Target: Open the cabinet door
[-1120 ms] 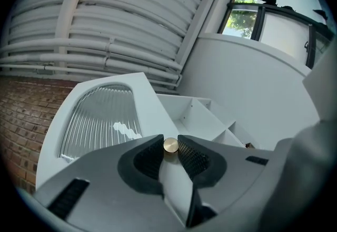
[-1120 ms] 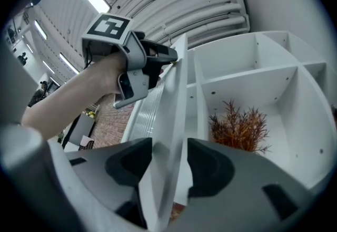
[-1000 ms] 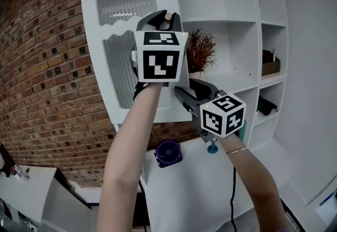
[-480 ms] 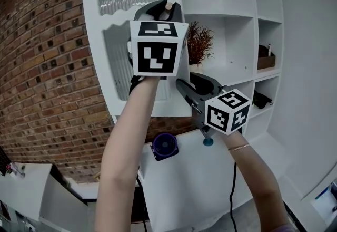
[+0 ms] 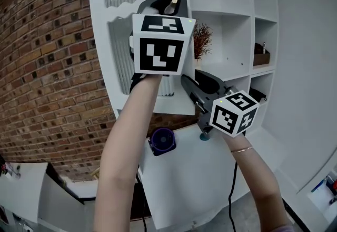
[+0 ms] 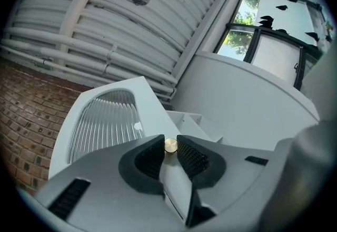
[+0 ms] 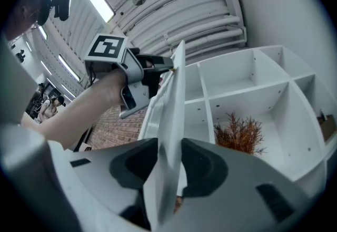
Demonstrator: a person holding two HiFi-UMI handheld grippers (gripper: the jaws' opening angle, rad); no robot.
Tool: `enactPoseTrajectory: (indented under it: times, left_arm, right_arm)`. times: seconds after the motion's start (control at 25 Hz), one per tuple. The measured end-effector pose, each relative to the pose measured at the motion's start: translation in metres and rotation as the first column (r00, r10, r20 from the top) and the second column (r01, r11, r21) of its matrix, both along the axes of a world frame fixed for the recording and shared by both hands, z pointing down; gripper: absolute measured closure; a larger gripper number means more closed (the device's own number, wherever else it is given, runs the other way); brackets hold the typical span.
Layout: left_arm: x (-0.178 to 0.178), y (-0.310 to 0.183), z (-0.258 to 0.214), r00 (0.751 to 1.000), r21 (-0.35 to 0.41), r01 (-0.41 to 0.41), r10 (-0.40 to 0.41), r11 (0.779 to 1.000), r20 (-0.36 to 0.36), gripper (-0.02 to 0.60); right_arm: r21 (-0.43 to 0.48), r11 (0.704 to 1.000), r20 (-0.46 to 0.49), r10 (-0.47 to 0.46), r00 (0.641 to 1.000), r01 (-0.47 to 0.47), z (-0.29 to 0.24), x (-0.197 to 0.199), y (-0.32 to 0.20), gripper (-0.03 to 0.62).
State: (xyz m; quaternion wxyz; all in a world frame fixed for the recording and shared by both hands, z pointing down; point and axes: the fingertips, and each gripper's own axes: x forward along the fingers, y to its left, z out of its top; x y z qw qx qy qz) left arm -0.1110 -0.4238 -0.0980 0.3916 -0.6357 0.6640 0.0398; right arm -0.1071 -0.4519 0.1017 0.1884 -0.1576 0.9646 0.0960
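The white cabinet door [image 5: 118, 46] with a ribbed glass pane stands swung out from the shelf unit [image 5: 231, 25]. My left gripper [image 5: 171, 0] is raised at its free edge. Its jaws have just been closing and are shut on the small brass knob [image 6: 170, 144], which sits between the pads of the left gripper [image 6: 169, 147]. Lower down, my right gripper [image 5: 186, 81] reaches up to the door's bottom edge. Its jaws have also just been closing, and in the right gripper view the right gripper [image 7: 169, 165] clamps the door [image 7: 176, 99] edge-on.
A dried plant [image 5: 201, 41] in a pot stands on the shelf behind the door. A brown box [image 5: 260, 57] and a dark object [image 5: 258, 95] sit on the right shelves. Below are a purple fan [image 5: 162, 140] and a brick wall [image 5: 47, 67] at left.
Both grippers and the door's free edge have shifted to the right in the head view. The right gripper's jaws have drawn in on the door's edge.
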Motion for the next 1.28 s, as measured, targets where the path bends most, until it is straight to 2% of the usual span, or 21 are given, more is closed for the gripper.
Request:
enactPoseTrajectory:
  times: [0.32,0.72,1.28]
  left_arm:
    - [0.000,0.032,0.000,0.993,0.001,-0.112,0.112,0.994,-0.024,0.508]
    - [-0.002,0.070,0.001,0.977,0.013,-0.207,0.207,0.978,-0.041,0.508]
    - [-0.016,0.124,-0.001,0.970,0.037,-0.238,0.239,0.971,-0.051,0.506]
  right_arm:
    - [-0.009,0.999,0.011,0.037,0.999,-0.037,0.000,0.005,0.034,0.461]
    - [-0.004,0.997,0.027,0.077,0.997,-0.077,0.000,0.006,0.075,0.474]
    - [0.041,0.998,0.028,0.052,0.998,-0.053,-0.002,-0.002,0.140,0.495]
